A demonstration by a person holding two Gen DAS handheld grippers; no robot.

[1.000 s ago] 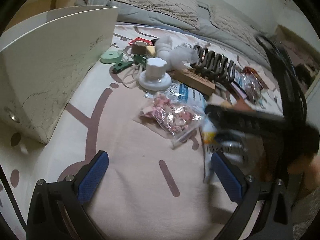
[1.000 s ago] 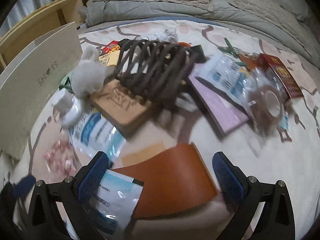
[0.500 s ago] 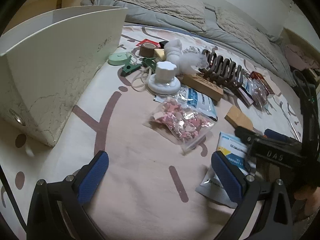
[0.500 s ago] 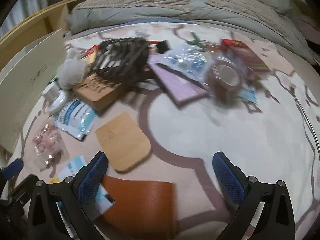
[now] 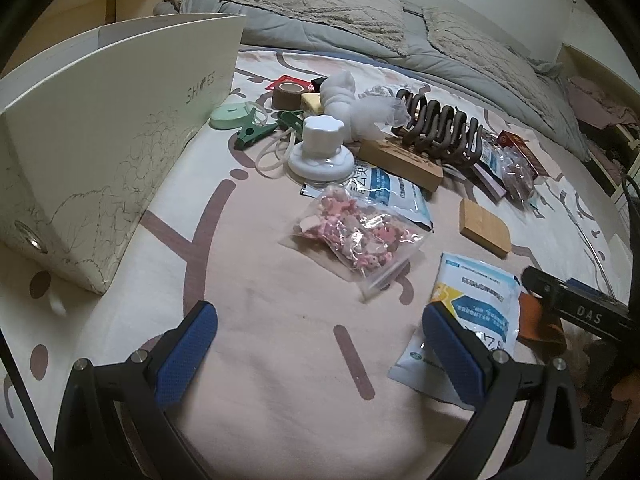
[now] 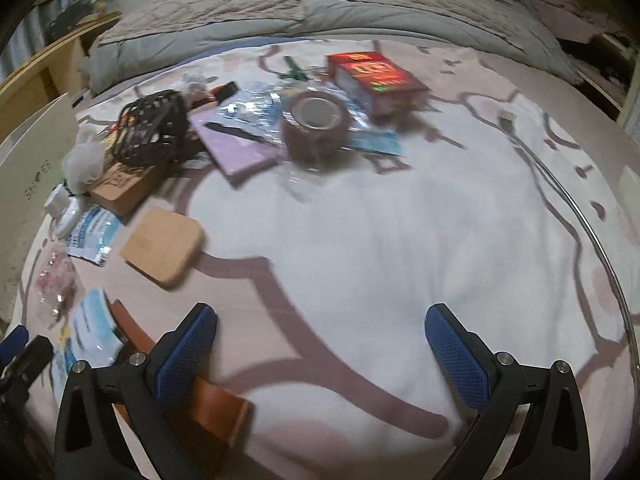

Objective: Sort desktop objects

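In the left wrist view, the left gripper (image 5: 320, 350) is held low over bare pink bedcover at the bottom of the frame, its blue fingers (image 5: 186, 354) spread wide with nothing between them. A white shoe box (image 5: 116, 136) stands open at the upper left, seemingly the place for sorted things. The clutter is strewn from the centre toward the upper right: a white knob (image 5: 322, 148), a bag of pink bits (image 5: 354, 236), a wooden block (image 5: 485, 227) and a coiled brown rack (image 5: 440, 128). A blue-and-white sachet (image 5: 466, 316) lies just beside the right-hand finger.

In the right wrist view, the right gripper (image 6: 322, 354) is likewise wide open and empty above plain white cover. A brown leather piece (image 6: 216, 400) lies partly under its left finger, at the lower left. A roll of brown tape (image 6: 316, 124) and a red box (image 6: 376, 76) sit in the upper centre; the picture is blurred.

No item appears to be in hand, so a choosing and approach step is judged to be under way. The next move would call for one gripper to be lowered around a nearby item, perhaps the sachet, and closed on it.
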